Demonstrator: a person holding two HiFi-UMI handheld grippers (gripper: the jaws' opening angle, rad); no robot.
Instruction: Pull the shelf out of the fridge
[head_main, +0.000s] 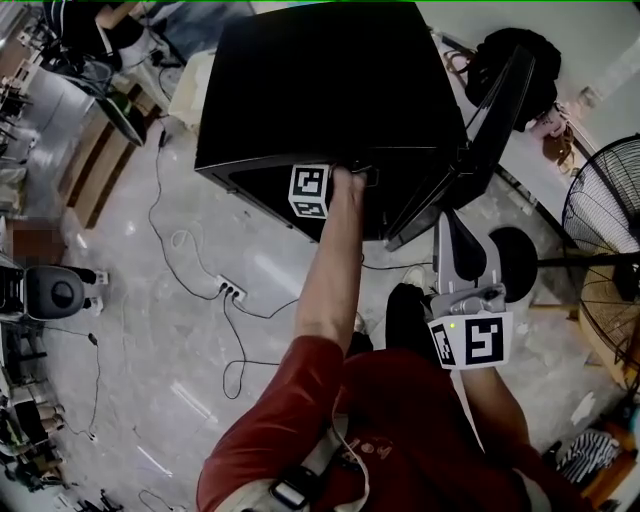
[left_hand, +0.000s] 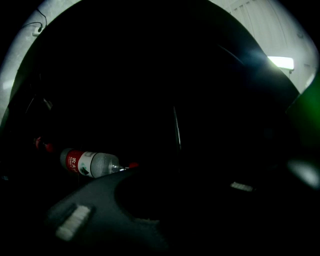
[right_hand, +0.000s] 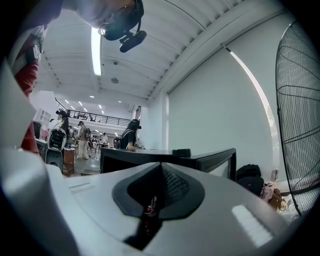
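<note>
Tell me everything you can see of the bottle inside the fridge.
The bottle is clear plastic with a red and white label and a red cap. It lies on its side in the dark fridge, neck pointing right in the left gripper view. What it rests on is too dark to tell.

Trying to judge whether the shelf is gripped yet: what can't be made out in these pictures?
1. Shelf: seen in no view. Head view: the top of the fridge covers it. Left gripper view: too dark.
2. Left gripper: whether it is open or shut is lost in darkness in its own view; in the head view its tips are inside the fridge.
3. Bottle: label print too small, left gripper view.
</note>
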